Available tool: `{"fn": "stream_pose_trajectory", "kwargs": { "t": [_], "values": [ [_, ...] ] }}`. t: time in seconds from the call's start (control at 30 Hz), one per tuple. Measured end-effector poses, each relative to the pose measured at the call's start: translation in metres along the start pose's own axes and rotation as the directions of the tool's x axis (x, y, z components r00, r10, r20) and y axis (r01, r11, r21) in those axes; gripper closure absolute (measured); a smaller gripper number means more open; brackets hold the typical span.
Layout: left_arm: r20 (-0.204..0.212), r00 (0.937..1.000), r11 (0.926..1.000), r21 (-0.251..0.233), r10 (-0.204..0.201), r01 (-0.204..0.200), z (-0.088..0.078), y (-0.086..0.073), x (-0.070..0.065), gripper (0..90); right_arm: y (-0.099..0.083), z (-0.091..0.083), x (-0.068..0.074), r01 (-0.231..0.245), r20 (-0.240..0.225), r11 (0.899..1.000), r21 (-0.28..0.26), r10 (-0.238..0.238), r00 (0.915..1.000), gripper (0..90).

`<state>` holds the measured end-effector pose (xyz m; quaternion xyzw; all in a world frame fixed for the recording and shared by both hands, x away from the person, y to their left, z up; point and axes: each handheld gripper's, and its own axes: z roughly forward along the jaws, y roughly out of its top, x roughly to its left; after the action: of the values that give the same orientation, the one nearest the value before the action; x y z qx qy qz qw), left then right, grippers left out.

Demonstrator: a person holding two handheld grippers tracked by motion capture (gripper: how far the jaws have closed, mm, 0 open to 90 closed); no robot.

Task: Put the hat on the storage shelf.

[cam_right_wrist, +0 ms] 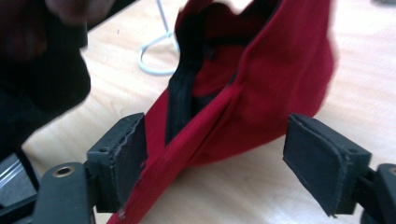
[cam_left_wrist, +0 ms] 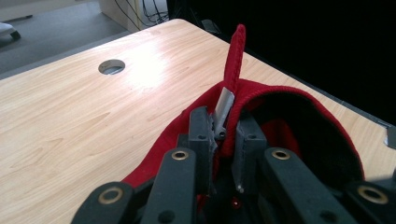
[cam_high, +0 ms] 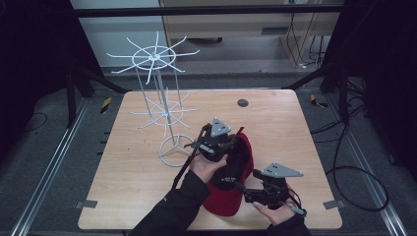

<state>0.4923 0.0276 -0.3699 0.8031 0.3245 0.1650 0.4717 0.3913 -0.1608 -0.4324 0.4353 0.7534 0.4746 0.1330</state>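
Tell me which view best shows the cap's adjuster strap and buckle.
Left gripper view: the strap stands upright and its metal buckle sits between the left gripper pads, which pinch the red cap. The high view shows the strap tiny; the right gripper view shows the cap's body and lining.

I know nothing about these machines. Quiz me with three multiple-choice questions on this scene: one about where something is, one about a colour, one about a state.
1. Where does the white wire rack stand?
A. left of the cap
B. right of the cap
C. on the floor

2. What colour is the cap?
A. blue
B. red
C. green

3. How are the right gripper's jaws?
A. pressed on the cap
B. wide apart
C. shut on nothing

Answers:
1 A, the high view shows it left of the cap.
2 B, red fabric with a dark lining.
3 B, the right pad stands clear of the fabric.
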Motion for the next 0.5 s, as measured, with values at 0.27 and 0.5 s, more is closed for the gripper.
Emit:
{"fn": "stream_pose_trajectory", "kwargs": {
  "t": [0.27, 0.5],
  "values": [
    [-0.011, 0.9999, 0.9999, -0.012, 0.012, -0.012, -0.002, 0.009, 0.001, 80.0, -0.007, 0.003, 0.0, -0.038, -0.05, 0.996, 0.081, 0.042, 0.9979, 62.3],
    [0.003, 0.9998, 0.9981, -0.059, 0.02, -0.02, -0.015, 0.021, -0.003, 80.1, -0.004, -0.002, -0.007, -0.061, 0.013, 0.995, 0.077, 0.061, 0.9981, 84.4]
  ]
}}
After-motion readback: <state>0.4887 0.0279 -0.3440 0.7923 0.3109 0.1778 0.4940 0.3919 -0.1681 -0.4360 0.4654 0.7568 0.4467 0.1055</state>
